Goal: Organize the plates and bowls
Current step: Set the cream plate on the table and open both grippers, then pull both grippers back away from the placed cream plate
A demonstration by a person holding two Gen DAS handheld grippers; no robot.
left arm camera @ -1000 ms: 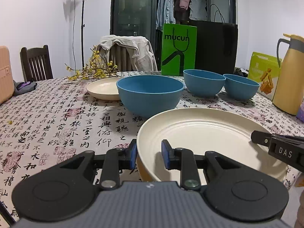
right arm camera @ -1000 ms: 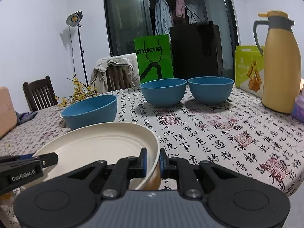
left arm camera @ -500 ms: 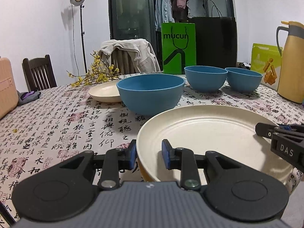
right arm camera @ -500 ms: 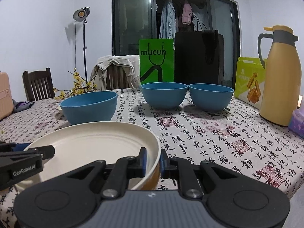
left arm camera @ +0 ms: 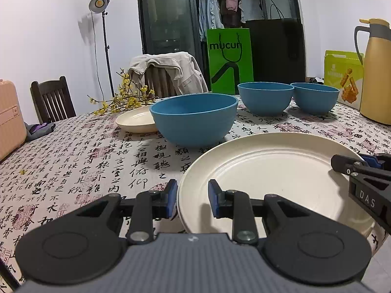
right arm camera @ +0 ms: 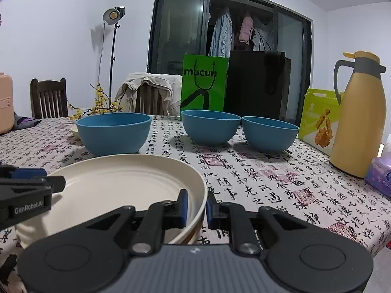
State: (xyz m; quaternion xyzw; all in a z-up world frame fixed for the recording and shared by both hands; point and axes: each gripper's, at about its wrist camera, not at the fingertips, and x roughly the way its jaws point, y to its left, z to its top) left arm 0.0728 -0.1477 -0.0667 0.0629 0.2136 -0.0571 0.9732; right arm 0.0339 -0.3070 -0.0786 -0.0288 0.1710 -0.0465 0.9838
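Observation:
A large cream plate (left arm camera: 268, 171) lies at the near edge of the table. My left gripper (left arm camera: 191, 199) is shut on its left rim, one pad outside and one inside. Shut on the opposite rim is my right gripper (right arm camera: 196, 207), whose fingers (left arm camera: 347, 167) show at the right of the left wrist view. Just behind the plate stands a big blue bowl (left arm camera: 194, 119). Two smaller blue bowls (left arm camera: 265, 97) (left arm camera: 315, 97) sit side by side further back. A second cream plate (left arm camera: 136, 122) rests behind the big bowl on its left.
A yellow thermos jug (left arm camera: 376, 73), a green box (left arm camera: 342, 78) and a purple tissue pack (right arm camera: 381, 173) stand at the right. A green bag (left arm camera: 229, 61) and a black bag stand at the back. A flower branch (left arm camera: 122, 97) and a pink case (left arm camera: 9, 117) are at the left.
Both wrist views have rolled a little, so the table looks more level now. The cream plate stays in both grips and the bowls have not moved.

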